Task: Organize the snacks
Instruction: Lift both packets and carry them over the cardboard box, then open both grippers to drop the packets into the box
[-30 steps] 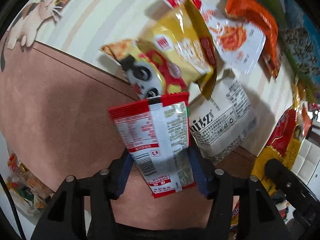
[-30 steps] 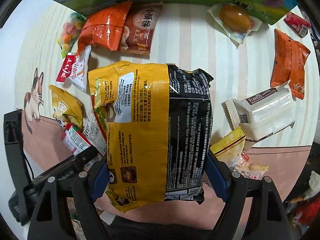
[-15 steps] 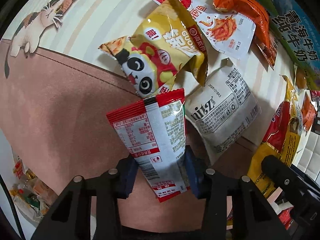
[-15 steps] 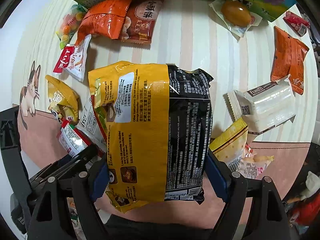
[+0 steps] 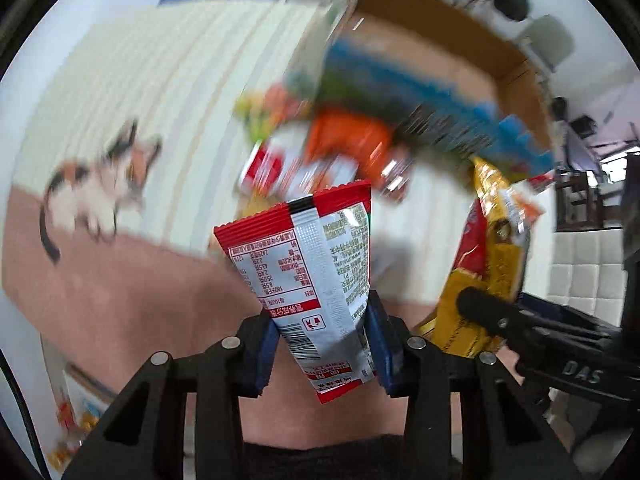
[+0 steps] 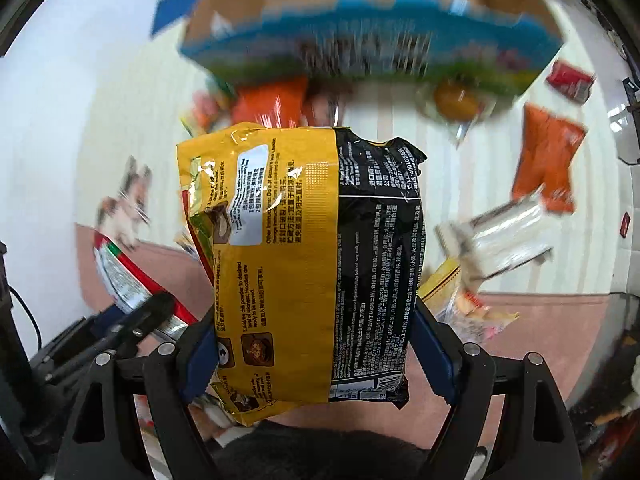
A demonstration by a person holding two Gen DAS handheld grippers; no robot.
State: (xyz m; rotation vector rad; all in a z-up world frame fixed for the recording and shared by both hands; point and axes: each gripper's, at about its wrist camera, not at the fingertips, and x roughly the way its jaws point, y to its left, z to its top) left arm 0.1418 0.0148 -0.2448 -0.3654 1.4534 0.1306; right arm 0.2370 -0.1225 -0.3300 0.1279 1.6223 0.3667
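My left gripper (image 5: 322, 346) is shut on a red and silver snack packet (image 5: 310, 276), held above the mat. My right gripper (image 6: 316, 354) is shut on a large yellow and black noodle bag (image 6: 308, 264), also held in the air. That bag shows at the right of the left wrist view (image 5: 490, 264). The red packet shows at the lower left of the right wrist view (image 6: 128, 280). An open cardboard box (image 6: 360, 20) with blue and green printed sides stands at the far side; it also shows in the left wrist view (image 5: 432, 60). Both views are blurred.
Loose snacks lie on the striped mat: orange packets (image 6: 548, 160), a clear wrapped pack (image 6: 504, 236), a packed egg (image 6: 454, 100), a small red packet (image 6: 570, 80). A cat drawing (image 5: 100, 184) marks the mat's left side. A pink band (image 5: 120, 292) runs along the near edge.
Both grippers have lifted and tilted up with their packets. The box's open top has come into view, and the snacks on the mat look farther away.
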